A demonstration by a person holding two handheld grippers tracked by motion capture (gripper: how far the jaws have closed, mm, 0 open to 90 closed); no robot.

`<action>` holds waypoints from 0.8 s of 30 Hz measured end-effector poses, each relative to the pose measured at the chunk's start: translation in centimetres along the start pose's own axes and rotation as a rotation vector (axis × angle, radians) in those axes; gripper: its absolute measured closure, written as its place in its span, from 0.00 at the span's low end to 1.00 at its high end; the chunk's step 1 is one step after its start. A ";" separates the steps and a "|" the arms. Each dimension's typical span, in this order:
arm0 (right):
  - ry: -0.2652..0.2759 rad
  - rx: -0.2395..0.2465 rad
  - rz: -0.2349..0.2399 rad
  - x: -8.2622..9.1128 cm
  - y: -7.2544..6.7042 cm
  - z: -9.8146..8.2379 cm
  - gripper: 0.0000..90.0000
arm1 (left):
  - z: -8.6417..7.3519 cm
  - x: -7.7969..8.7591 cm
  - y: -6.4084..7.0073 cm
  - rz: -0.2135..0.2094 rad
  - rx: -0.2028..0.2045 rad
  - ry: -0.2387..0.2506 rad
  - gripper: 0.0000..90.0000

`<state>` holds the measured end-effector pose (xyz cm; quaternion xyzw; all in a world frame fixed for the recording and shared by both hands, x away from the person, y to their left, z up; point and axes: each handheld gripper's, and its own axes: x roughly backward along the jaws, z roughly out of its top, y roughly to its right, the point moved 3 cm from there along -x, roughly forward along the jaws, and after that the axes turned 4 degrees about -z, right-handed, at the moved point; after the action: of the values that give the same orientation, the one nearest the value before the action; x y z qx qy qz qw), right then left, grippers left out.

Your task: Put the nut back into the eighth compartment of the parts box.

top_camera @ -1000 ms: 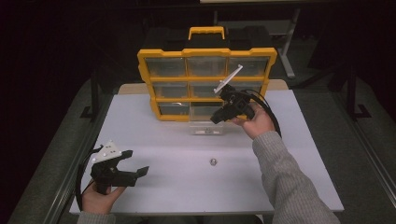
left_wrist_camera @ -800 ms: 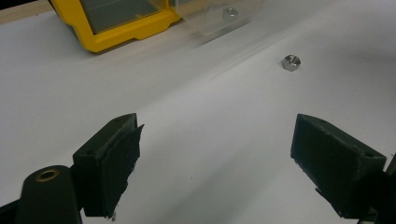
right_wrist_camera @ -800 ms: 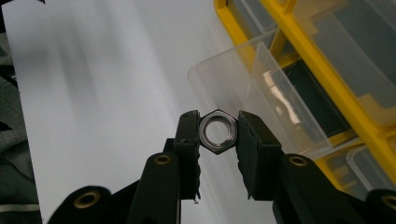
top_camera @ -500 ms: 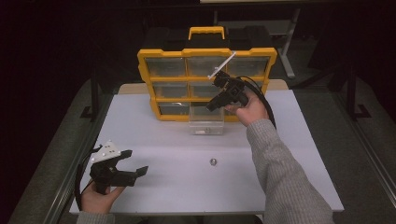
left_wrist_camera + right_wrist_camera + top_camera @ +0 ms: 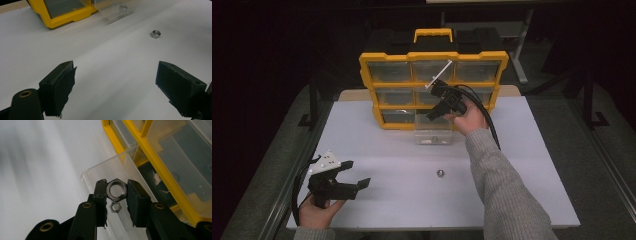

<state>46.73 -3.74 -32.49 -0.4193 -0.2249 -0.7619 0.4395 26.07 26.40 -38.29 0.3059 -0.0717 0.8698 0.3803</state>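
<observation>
Right gripper view: nut (image 5: 117,189) clamped in right hand-held gripper (image 5: 117,191) above clear bin (image 5: 100,173).

The table (image 5: 377,150) is plain white, unpatterned, with a pale wooden strip along its far edge. At that far edge stands an organiser case (image 5: 364,85) with a bright yellow frame, a yellow handle, a black back and clear drawers. A clear, colourless drawer (image 5: 100,173) lies in front of it. The nut (image 5: 117,189) between the black jaws of the right gripper (image 5: 117,195) is shiny silver-grey; a smaller nut (image 5: 115,207) below it is silver too, like the loose nut (image 5: 440,173) near the table's middle. The left gripper (image 5: 357,181) is black with a light grey plate. The sleeve (image 5: 507,195) is grey knit.
</observation>
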 end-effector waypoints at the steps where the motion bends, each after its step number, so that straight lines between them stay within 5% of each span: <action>1: -0.003 -0.003 -0.001 -0.2 0.0 0.0 0.77 | 0.0 0.0 0.0 0.000 -0.001 0.003 0.17; 24: -0.057 -0.016 0.007 -4.7 0.0 -0.7 0.77 | 0.0 0.1 -0.1 -0.001 0.000 0.004 0.17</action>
<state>47.64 -1.99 -36.76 -0.4450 -0.2299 -0.7499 0.4321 26.11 26.57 -38.24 0.3041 -0.0705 0.8704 0.3807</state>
